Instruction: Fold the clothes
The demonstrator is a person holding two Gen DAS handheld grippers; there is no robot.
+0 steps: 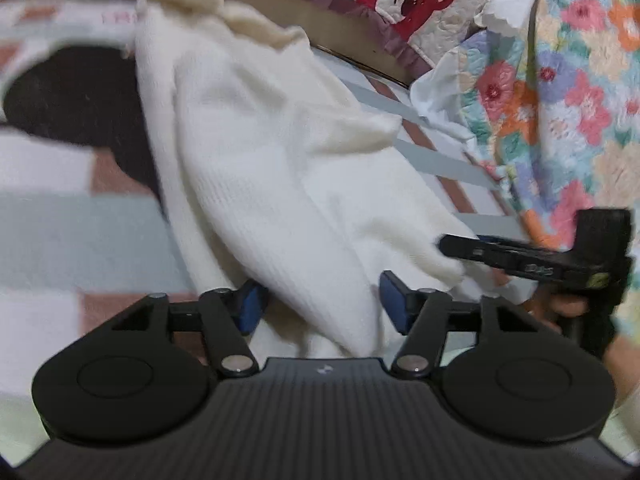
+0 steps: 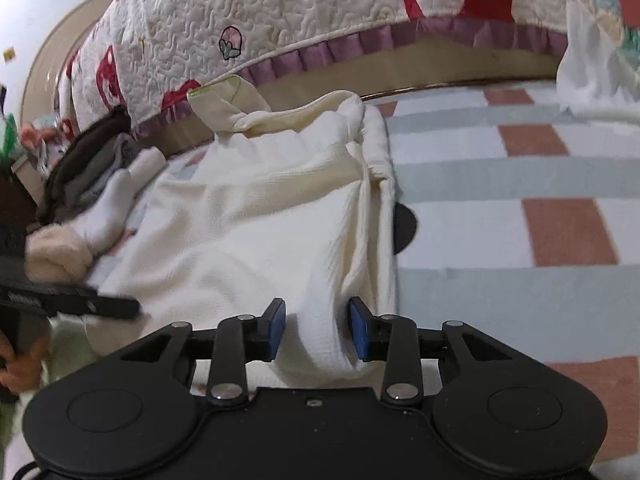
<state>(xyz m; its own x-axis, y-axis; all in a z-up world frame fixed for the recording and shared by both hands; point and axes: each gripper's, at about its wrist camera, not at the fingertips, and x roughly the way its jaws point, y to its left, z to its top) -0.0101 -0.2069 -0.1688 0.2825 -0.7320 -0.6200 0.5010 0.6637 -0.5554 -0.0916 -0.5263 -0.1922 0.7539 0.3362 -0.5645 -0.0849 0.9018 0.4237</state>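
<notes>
A cream waffle-knit garment (image 1: pixel 260 160) lies stretched over the checked bed sheet (image 1: pixel 48 220). In the left wrist view a taut fold of it runs down between the blue pads of my left gripper (image 1: pixel 323 306), which is shut on that fold. My right gripper (image 1: pixel 444 245) comes in from the right, its tip at the garment's lower right corner. In the right wrist view, a thick bunch of the garment (image 2: pixel 260 208) fills the gap between the pads of my right gripper (image 2: pixel 318 328). There my left gripper (image 2: pixel 132 304) touches the cloth's left edge.
A red-bear quilt (image 2: pixel 240 12) with a purple frill hangs along the far bed edge. A floral quilt (image 1: pixel 560 80) lies to the right. White socks (image 2: pixel 108 208) and dark clothes (image 2: pixel 80 160) sit at the left. A dark round item (image 2: pixel 404 228) shows under the garment.
</notes>
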